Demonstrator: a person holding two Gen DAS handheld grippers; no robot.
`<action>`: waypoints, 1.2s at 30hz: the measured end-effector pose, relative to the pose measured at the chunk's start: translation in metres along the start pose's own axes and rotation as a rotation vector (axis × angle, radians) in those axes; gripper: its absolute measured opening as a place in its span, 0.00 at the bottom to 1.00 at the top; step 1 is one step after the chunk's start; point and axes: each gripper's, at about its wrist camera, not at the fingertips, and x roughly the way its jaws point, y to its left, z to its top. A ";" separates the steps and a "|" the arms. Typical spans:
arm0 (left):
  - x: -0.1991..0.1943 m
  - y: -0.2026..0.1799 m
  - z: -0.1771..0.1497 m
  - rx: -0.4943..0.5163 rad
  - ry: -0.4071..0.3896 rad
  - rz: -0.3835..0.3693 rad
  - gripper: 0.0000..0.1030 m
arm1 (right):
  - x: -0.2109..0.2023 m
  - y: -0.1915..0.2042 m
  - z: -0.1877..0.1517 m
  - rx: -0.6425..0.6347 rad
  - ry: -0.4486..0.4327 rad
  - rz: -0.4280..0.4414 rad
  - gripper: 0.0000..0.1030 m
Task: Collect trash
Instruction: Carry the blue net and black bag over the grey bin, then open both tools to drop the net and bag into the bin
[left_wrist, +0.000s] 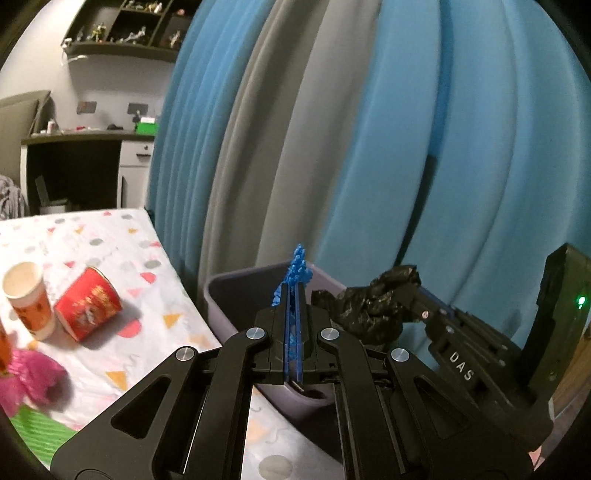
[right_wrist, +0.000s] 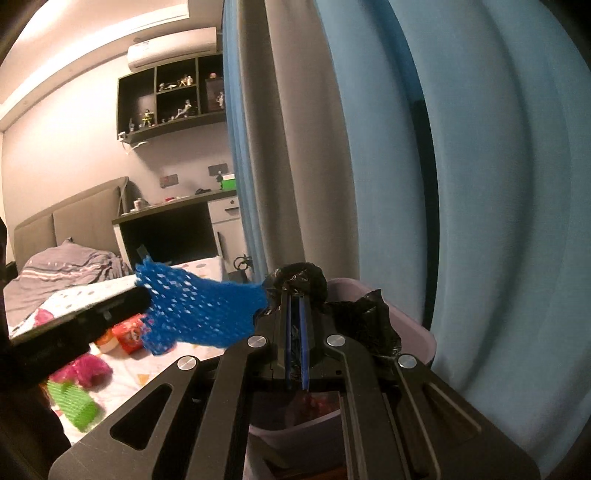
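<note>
Everything is placed against the grey plastic bin (left_wrist: 236, 295) standing by the blue curtain.

The blue foam mesh sleeve (right_wrist: 199, 310) looks light, soft and springy. It crushes flat, so pinching one end is enough. The left claw (left_wrist: 293, 291) is pinched tight on it, holding it just above the bin's near rim.

The crumpled black plastic bag (left_wrist: 369, 310) looks flimsy, nearly weightless and slippery, best taken at a bunched fold. The right claw (right_wrist: 295, 295) is clamped narrow on such a fold, over the bin's open mouth.
</note>
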 end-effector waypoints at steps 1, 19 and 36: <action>0.004 0.000 -0.002 -0.002 0.007 -0.005 0.01 | 0.002 0.001 0.000 0.000 0.003 -0.002 0.04; 0.042 0.008 -0.016 -0.036 0.094 -0.027 0.01 | 0.035 -0.002 0.002 0.008 0.059 -0.001 0.04; 0.052 0.012 -0.030 -0.037 0.160 -0.033 0.18 | 0.054 -0.011 -0.006 0.017 0.113 0.009 0.05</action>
